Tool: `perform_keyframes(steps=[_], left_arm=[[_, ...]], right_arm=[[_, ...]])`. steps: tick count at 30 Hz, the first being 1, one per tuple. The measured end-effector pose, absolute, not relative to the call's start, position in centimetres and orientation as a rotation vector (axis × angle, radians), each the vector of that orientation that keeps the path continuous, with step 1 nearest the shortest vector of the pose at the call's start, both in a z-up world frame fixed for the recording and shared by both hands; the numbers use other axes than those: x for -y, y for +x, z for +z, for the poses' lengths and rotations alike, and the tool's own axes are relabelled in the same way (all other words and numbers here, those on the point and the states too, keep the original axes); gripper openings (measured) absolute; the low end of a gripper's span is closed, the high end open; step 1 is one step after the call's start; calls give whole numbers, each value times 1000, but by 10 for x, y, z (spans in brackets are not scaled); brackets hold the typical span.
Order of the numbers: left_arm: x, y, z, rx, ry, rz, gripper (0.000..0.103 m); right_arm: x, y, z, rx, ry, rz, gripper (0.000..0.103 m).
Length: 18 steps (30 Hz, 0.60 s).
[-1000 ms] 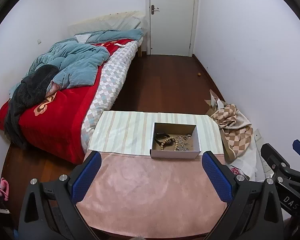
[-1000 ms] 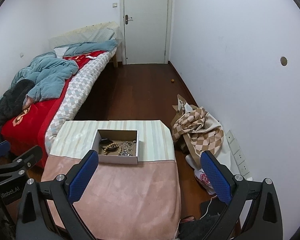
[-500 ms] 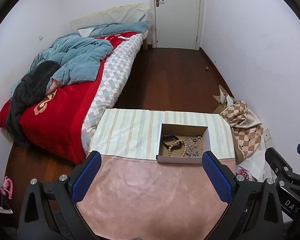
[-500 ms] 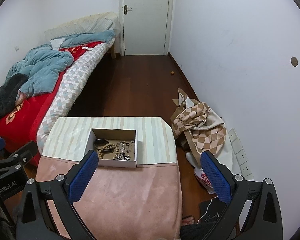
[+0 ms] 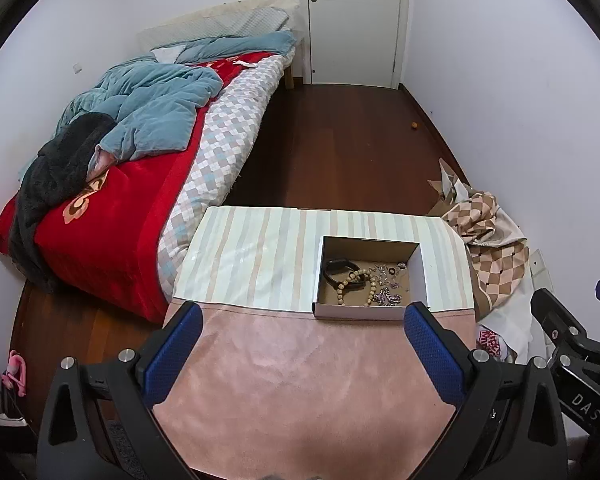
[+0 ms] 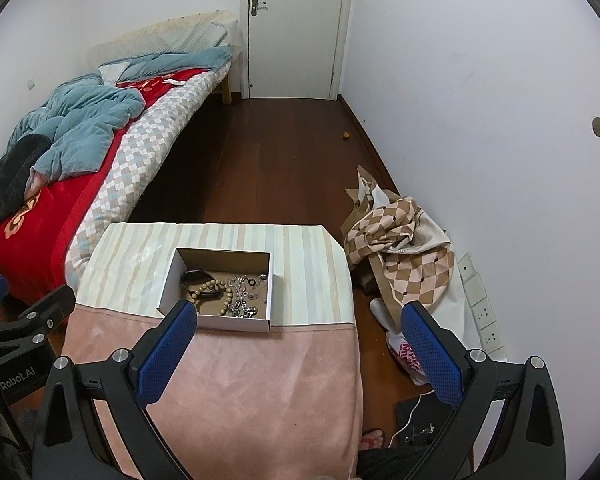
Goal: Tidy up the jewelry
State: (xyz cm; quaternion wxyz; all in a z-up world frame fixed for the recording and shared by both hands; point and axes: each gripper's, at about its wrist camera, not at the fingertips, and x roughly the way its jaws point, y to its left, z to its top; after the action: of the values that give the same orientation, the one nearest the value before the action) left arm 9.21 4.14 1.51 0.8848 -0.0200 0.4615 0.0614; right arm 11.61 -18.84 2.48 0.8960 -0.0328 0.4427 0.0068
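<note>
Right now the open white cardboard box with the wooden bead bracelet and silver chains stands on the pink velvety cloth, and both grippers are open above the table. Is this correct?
Not quite. The open white cardboard box stands on the striped cloth, just beyond the pink velvety cloth, as the left wrist view shows. The wooden bead bracelet and silver chains lie inside; both grippers are open.

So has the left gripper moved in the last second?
Yes. The left gripper has come forward and tipped down: in its own view the door has slid toward the top edge, and the box sits larger and lower, nearer the fingers.
</note>
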Motion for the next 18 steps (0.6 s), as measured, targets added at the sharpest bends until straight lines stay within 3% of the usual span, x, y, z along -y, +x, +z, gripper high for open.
perform_keyframes(steps=[18], left_arm=[[-39,89,15,-969,-40,117,103]], right_arm=[[188,115,24,-921,-75,13,103]])
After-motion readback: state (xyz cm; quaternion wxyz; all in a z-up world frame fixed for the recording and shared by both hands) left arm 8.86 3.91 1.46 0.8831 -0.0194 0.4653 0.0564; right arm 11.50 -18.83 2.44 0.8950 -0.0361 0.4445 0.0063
